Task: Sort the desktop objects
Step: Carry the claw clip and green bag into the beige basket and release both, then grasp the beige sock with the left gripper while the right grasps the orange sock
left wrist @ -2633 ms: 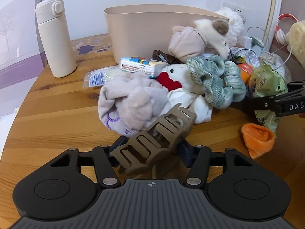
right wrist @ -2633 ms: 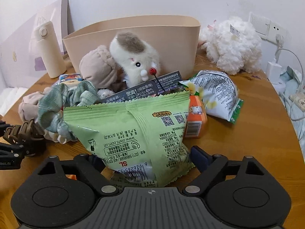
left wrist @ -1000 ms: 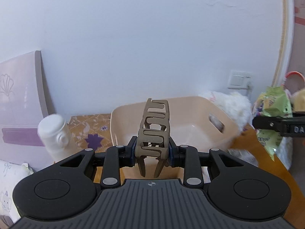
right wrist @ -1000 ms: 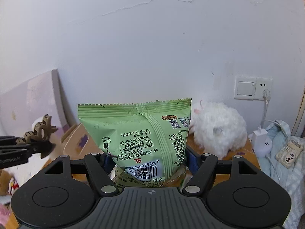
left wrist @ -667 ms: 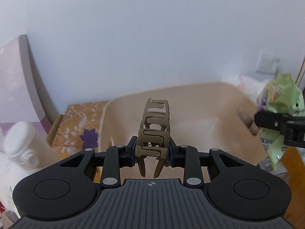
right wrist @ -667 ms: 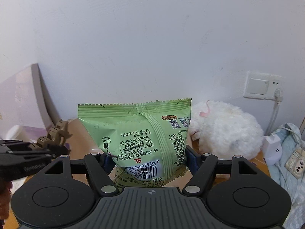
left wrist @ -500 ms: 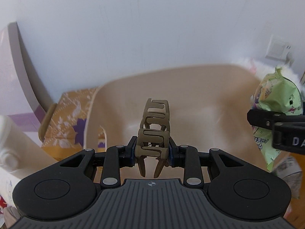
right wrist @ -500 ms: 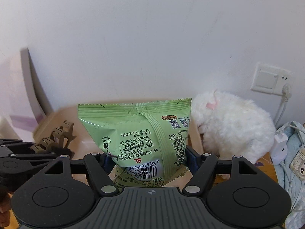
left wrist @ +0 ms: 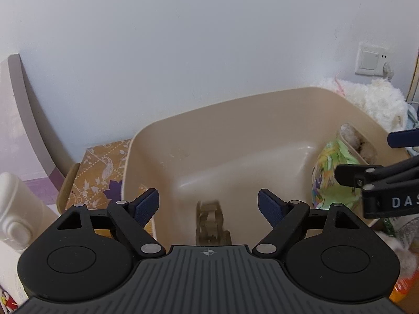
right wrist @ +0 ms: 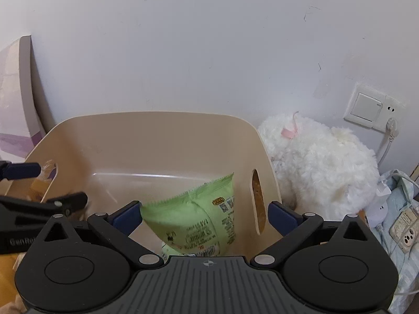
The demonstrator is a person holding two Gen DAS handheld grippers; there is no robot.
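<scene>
Both grippers hover over the beige bin [left wrist: 235, 120], which also shows in the right wrist view [right wrist: 146, 141]. My left gripper [left wrist: 208, 204] is open; the brown hair claw clip [left wrist: 210, 222] is below it, blurred, inside the bin. My right gripper [right wrist: 205, 217] is open; the green snack bag [right wrist: 199, 217] sits tilted between and below its fingers, inside the bin. The bag also shows at the bin's right side in the left wrist view [left wrist: 332, 180]. The right gripper [left wrist: 377, 183] appears at the right edge of the left wrist view, the left gripper [right wrist: 39, 204] at the left of the right wrist view.
A white plush toy [right wrist: 322, 162] lies right of the bin against the wall. A cream bottle [left wrist: 18, 209] stands left of the bin. A wall socket [right wrist: 371, 110] with a cable, a charger and a remote are at far right. A purple board [left wrist: 15, 130] leans at left.
Both grippers have opened over the bin. The hair clip has left the left gripper and dropped into the bin. The snack bag has slipped down out of the right gripper's grasp.
</scene>
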